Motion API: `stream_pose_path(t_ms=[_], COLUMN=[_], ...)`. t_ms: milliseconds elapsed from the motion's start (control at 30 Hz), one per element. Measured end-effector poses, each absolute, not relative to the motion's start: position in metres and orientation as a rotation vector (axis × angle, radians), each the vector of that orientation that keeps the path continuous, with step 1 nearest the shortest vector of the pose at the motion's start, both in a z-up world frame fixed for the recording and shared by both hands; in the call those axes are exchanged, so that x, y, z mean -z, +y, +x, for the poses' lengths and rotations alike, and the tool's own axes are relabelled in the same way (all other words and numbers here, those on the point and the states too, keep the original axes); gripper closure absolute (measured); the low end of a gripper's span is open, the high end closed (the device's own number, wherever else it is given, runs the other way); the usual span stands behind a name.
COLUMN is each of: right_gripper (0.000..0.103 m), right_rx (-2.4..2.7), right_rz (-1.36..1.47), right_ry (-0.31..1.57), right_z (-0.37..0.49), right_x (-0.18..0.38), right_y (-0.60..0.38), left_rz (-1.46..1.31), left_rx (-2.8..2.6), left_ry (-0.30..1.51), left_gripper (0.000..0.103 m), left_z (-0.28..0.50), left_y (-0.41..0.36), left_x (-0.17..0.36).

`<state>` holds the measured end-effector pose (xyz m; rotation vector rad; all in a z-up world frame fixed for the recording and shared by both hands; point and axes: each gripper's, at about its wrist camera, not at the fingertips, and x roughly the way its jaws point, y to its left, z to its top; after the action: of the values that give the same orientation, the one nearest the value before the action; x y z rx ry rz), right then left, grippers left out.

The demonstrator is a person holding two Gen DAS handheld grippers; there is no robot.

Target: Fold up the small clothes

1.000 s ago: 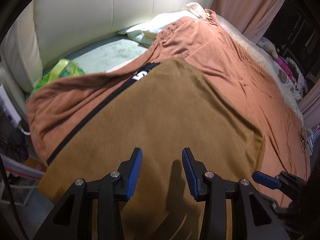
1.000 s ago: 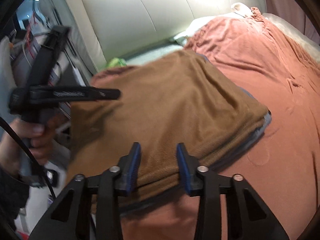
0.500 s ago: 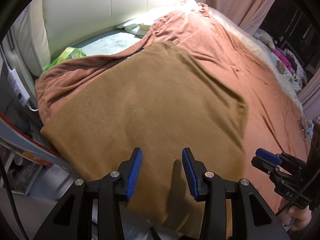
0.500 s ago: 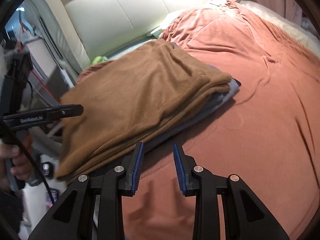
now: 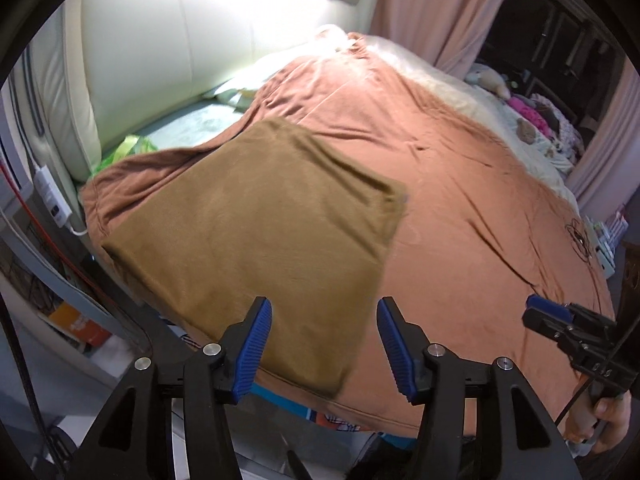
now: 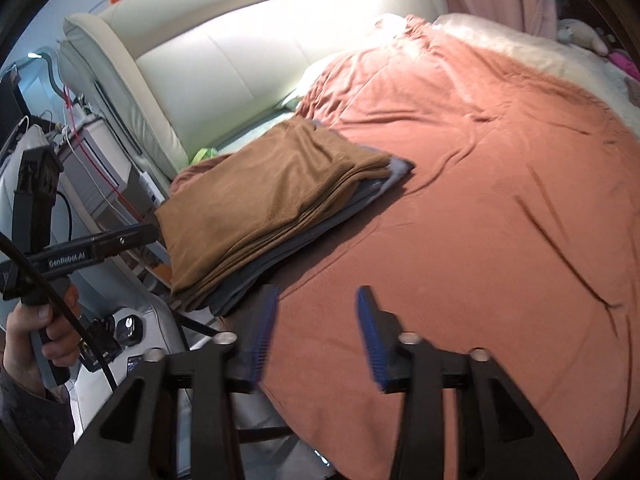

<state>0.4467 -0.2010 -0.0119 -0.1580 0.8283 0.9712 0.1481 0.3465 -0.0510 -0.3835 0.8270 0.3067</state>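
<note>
A folded brown garment lies flat on the near left corner of the bed; in the right wrist view the brown garment tops a stack of folded grey clothes. My left gripper hovers above the garment's near edge, its jaws opening with nothing between them. My right gripper hangs over the bedspread just right of the stack, jaws opening and empty. The right gripper also shows at the right edge of the left wrist view, and the left gripper at the left of the right wrist view.
A rust-orange bedspread covers the bed. A cream padded headboard stands behind, with a green bag at its foot. A power strip and red cable hang at the left. Soft toys and pink curtains lie far right.
Both grippers pulled back and up from the brown garment, which now looks smaller and lies flat on the stack. Both pairs of jaws stand wider apart than before.
</note>
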Motion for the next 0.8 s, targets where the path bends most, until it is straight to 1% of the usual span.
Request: stream_pose_path(t_ms=[33, 133, 167, 233, 367, 433, 500, 567, 633, 800], right_gripper=[0.039, 0.037, 0.036, 0.025, 0.021, 0.016, 0.012, 0.009, 0.0, 0.0], right_rx=[-0.96, -0.936, -0.927, -0.902, -0.85, -0.831, -0.808, -0.789, -0.765, -0.721], right_rz=[-0.147, -0.14, -0.136, -0.127, -0.114, -0.105, -0.104, -0.091, -0.083, -0.067], right_ry=[0.813, 0.775, 0.769, 0.746, 0.698, 0.676, 0.649, 0.627, 0.605, 0.562], right_z=[0.44, 0.424, 0.419, 0.406, 0.378, 0.364, 0.347, 0.33, 0.315, 0.276], right_x=[0.006, -0.008, -0.012, -0.019, -0.033, -0.039, -0.043, -0.046, -0.047, -0.046], right_y=[-0.212, -0.24, -0.249, -0.269, -0.305, -0.323, -0.339, -0.359, -0.374, -0.413], left_rz=[-0.377, -0.358, -0.345, -0.32, -0.287, -0.268, -0.245, -0.227, -0.208, -0.182], left_rx=[-0.3, -0.281, -0.277, -0.268, -0.243, -0.235, -0.229, -0.22, -0.214, -0.189], left_ry=[0.819, 0.787, 0.776, 0.754, 0.712, 0.686, 0.655, 0.624, 0.603, 0.546], left_gripper=[0.046, 0.041, 0.038, 0.032, 0.019, 0.014, 0.006, 0.002, 0.001, 0.001], left_z=[0.146, 0.135, 0.132, 0.124, 0.108, 0.099, 0.089, 0.078, 0.07, 0.047], left_y=[0.34, 0.318, 0.31, 0.292, 0.261, 0.245, 0.226, 0.209, 0.195, 0.158], left_x=[0.047, 0.036, 0.032, 0.026, 0.015, 0.009, 0.002, -0.003, -0.006, -0.013])
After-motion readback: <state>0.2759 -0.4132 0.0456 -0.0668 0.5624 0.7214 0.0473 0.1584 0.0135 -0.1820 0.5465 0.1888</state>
